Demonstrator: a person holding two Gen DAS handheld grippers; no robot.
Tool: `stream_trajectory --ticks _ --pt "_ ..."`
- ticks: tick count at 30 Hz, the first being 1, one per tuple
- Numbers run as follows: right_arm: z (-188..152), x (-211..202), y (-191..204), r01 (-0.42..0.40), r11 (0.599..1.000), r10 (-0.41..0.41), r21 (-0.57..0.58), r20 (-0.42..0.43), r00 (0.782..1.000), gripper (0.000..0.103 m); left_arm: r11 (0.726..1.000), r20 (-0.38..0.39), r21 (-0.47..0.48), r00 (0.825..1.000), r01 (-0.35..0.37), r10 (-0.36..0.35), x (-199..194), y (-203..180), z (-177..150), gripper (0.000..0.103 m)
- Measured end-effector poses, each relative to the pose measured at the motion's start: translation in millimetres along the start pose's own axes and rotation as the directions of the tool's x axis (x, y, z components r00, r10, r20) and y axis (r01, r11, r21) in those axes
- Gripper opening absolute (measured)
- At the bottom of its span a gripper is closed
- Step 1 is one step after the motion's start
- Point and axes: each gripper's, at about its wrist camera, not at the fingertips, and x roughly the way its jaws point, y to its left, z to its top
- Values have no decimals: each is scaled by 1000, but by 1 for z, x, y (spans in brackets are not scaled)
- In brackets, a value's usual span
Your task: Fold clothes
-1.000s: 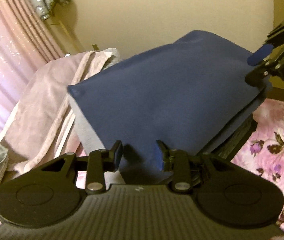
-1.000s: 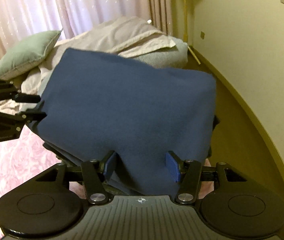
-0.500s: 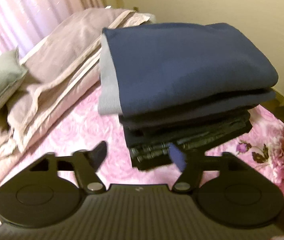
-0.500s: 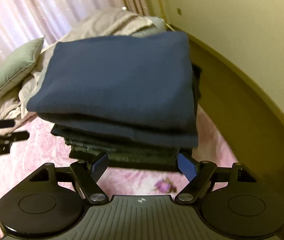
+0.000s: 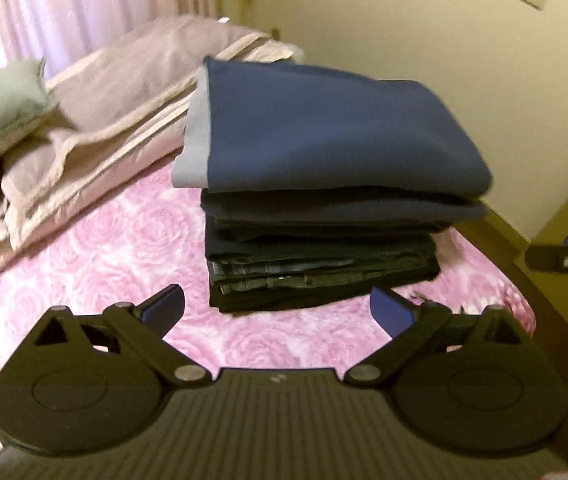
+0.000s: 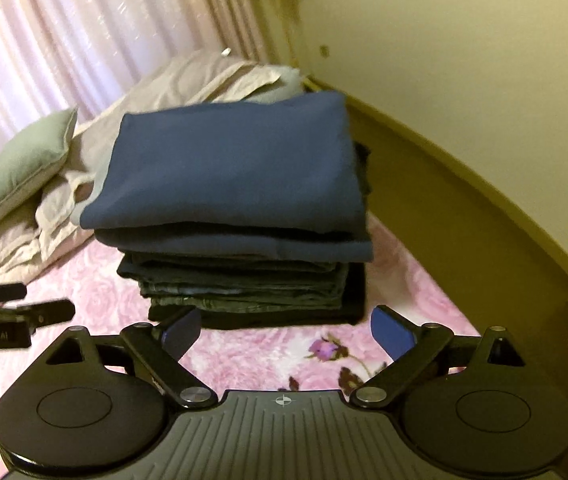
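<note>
Both grippers have backed away from the stack (image 5: 323,208), their fingers having just been opening, with nothing between them. It sits on the bed (image 5: 96,264) ahead of the left gripper (image 5: 278,308) and right gripper (image 6: 285,330), apart from both. A folded blue garment (image 6: 236,168) tops what look like dark trousers. Both sets of fingers stand wide apart, empty.

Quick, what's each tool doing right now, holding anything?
Left tool: open, jaws just spread, holding nothing.
Right tool: open, jaws just spread, holding nothing.
</note>
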Motion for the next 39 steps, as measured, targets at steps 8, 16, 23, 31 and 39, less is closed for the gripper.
stream_trajectory --ticks 8,16,23,31,39 --pt "-47 -64 40 92 996 -92 7 37 995 95 992 41 103 996 76 -80 -61 -9 -43 95" --pt "-74 -107 58 126 991 -128 38 51 991 95 985 44 130 991 117 -123 -102 -15 -68 95" --pt "-69 -111 55 112 993 -114 32 43 993 95 998 75 25 996 55 -56 -115 -17 -58 95" --pt "-52 -111 50 60 998 -59 -20 49 997 95 997 58 -9 996 -70 71 -113 -29 -37 95" --pt "-40 -105 47 32 999 -31 -20 51 998 95 996 39 -54 996 -75 77 -114 -29 -29 95"
